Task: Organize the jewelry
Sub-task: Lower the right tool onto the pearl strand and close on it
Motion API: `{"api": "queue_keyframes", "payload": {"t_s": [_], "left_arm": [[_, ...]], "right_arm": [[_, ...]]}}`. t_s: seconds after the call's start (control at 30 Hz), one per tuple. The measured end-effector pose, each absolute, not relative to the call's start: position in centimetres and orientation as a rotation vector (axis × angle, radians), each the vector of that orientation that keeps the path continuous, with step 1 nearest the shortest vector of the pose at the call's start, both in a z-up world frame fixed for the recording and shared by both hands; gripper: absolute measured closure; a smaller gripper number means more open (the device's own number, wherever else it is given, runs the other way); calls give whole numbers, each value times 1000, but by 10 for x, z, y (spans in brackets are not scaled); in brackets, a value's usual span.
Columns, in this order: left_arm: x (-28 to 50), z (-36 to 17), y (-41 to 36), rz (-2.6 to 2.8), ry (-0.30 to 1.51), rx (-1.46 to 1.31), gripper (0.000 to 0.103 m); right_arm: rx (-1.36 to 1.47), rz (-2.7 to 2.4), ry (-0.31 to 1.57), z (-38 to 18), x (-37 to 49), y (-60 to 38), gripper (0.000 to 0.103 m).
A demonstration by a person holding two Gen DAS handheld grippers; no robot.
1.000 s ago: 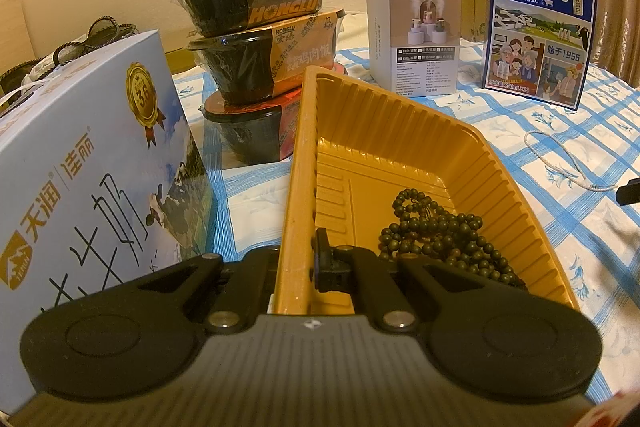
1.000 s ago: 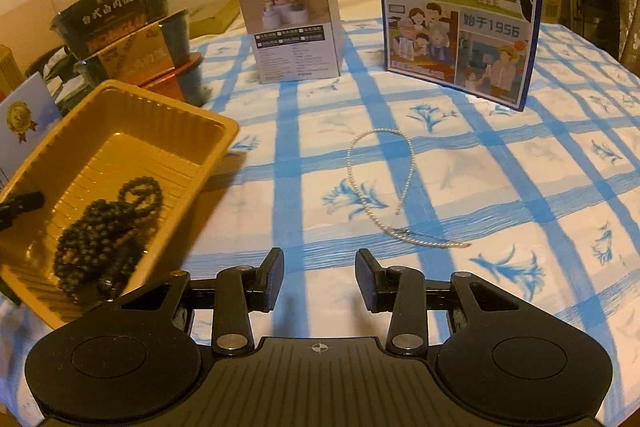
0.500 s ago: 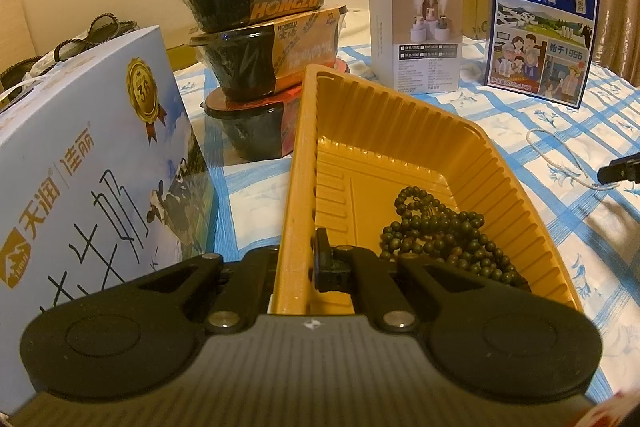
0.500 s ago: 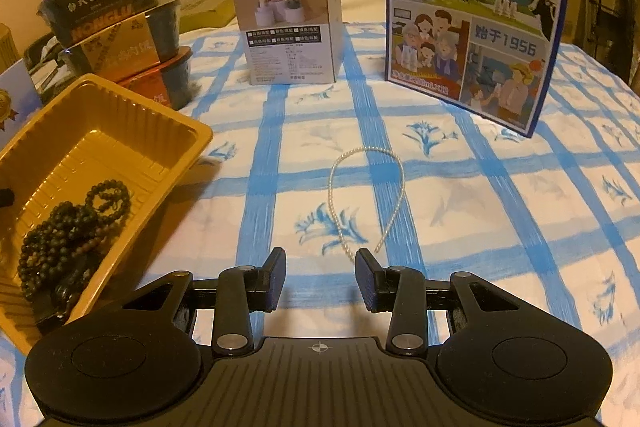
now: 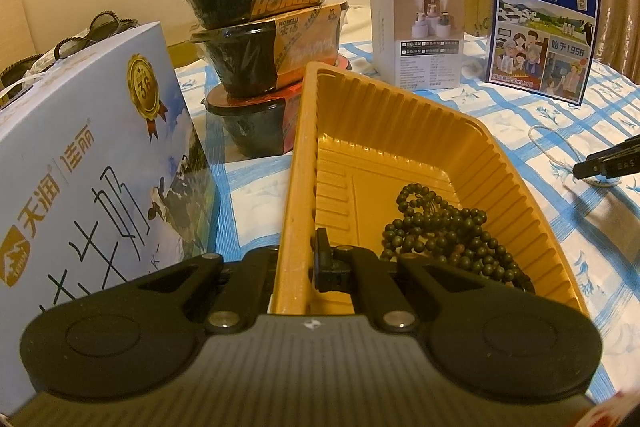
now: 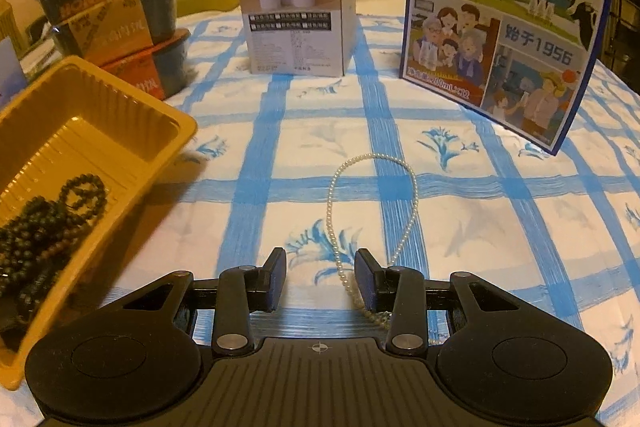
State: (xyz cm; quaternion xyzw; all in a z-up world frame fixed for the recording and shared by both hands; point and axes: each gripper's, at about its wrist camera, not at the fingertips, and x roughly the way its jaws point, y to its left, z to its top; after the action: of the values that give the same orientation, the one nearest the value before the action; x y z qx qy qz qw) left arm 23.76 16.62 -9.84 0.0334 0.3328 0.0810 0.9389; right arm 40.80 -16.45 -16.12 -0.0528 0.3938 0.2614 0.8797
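A yellow plastic tray [image 5: 516, 183] [image 6: 132, 131] holds a dark bead necklace [image 5: 448, 227] [image 6: 44, 219]. My left gripper [image 5: 298, 263] is shut on the tray's near left rim. A thin white pearl necklace [image 6: 374, 163] lies in a loop on the blue-checked cloth; it also shows in the left wrist view [image 5: 548, 147]. My right gripper [image 6: 320, 279] is open and low over the cloth, with the near end of the pearl strand between its fingers, close to the right finger [image 6: 366, 279]. The right gripper's tip shows in the left wrist view [image 5: 608, 163].
Three stacked food bowls [image 5: 260, 55] [image 6: 116, 19] stand behind the tray. A white box [image 6: 296, 15] [image 5: 418, 31] and a blue milk carton [image 6: 508, 23] [image 5: 540, 23] stand at the back. A large light-blue milk box [image 5: 92, 171] stands left of the tray.
My right gripper has moved forward and down to the pearl necklace, whose near end now lies between its open fingers. The left gripper has kept its hold on the tray rim.
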Motion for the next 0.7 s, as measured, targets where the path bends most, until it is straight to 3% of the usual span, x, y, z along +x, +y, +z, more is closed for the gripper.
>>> {"api": "queue_keyframes", "payload": {"t_s": [0.17,0.53,0.67,0.7], "left_arm": [[237,-99,166,166,680,68,100],[237,-99,167,165,679,69,100],[237,-99,167,167,681,67,100],[237,-99,167,167,681,67,100]], "right_arm": [[-127,545,843,-170,418,-164,75],[-181,525,853,-176,423,-159,83],[-207,520,848,-177,421,-155,101],[-214,519,846,-176,421,-154,101]]}}
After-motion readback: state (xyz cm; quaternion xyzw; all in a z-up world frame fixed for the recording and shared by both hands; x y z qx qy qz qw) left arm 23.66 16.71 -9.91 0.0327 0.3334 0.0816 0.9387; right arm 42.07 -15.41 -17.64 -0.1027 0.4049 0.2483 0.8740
